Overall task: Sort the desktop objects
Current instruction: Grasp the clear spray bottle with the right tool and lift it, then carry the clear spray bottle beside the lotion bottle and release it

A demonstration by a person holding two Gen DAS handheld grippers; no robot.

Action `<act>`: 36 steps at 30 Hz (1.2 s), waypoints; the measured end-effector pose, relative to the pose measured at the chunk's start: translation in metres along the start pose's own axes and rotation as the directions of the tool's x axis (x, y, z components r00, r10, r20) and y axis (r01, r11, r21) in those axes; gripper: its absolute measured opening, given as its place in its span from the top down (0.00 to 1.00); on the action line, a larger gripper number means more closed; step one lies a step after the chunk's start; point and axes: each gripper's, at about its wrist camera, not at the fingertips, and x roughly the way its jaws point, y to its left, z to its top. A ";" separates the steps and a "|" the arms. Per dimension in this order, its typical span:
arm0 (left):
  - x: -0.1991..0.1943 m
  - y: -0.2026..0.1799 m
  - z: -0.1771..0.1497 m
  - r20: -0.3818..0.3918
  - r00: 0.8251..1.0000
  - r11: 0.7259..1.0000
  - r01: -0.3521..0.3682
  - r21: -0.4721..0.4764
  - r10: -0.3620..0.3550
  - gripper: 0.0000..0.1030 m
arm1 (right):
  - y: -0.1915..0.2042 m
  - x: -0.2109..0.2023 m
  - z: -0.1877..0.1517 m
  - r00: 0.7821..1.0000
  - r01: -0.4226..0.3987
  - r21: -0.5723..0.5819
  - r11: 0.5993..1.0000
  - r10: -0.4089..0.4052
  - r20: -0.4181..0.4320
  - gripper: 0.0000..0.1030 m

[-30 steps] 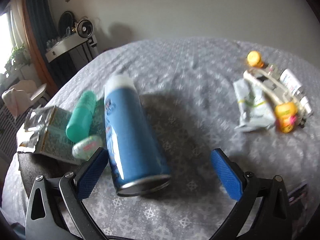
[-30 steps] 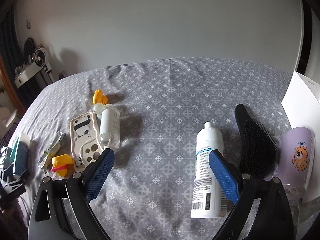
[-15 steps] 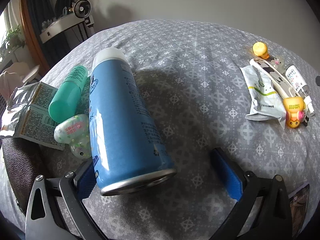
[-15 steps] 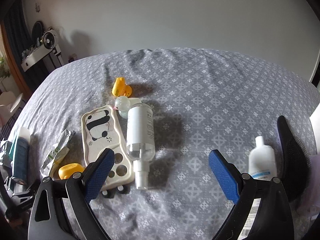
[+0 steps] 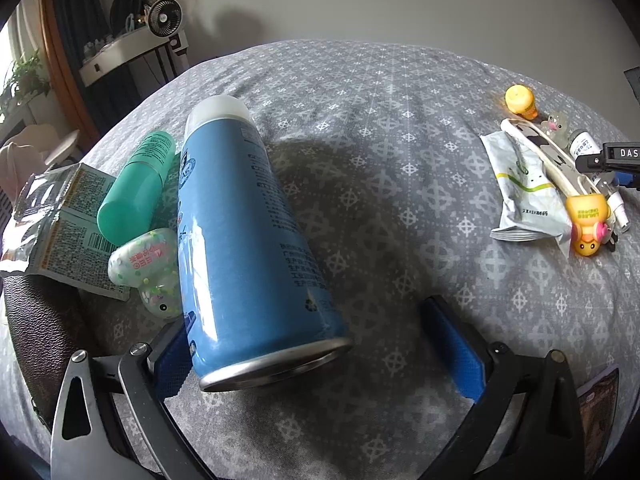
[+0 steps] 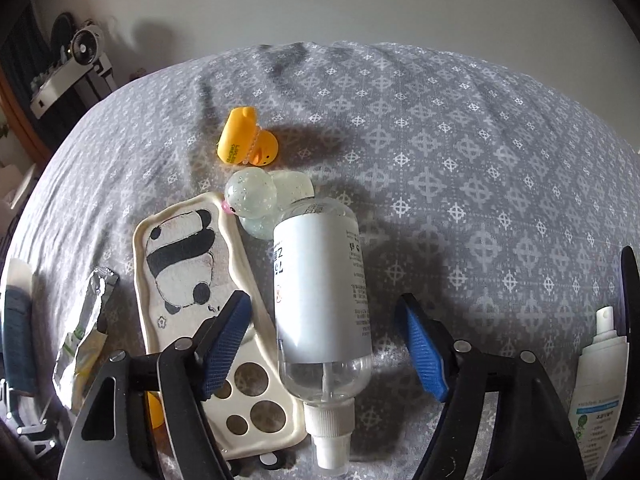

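Background only. Small desk fan, round grille, sits on a white curved shelf by the far wall; the same fan shows at upper left in the right wrist view. Dark curtain hangs behind the shelf, orange-brown frame beside it. Green potted plant near the bright window at far left. Plain pale wall runs across the back. Grey cloth with white cross pattern covers the surface.
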 end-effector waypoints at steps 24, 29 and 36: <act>0.000 0.002 -0.002 0.002 1.000 1.000 -0.003 0.000 0.003 0.00 | -0.168 -0.263 -0.085 0.906 0.135 0.282 0.950 -0.234 0.353 0.62; 0.000 0.002 -0.003 0.003 1.000 1.000 -0.002 0.000 0.002 0.00 | -0.204 -0.255 -0.101 0.911 0.207 0.333 0.920 -0.305 0.277 0.62; 0.000 0.003 -0.003 0.003 1.000 1.000 -0.002 0.000 0.002 0.00 | -0.205 -0.205 -0.107 0.936 0.217 0.330 0.918 -0.292 0.195 0.62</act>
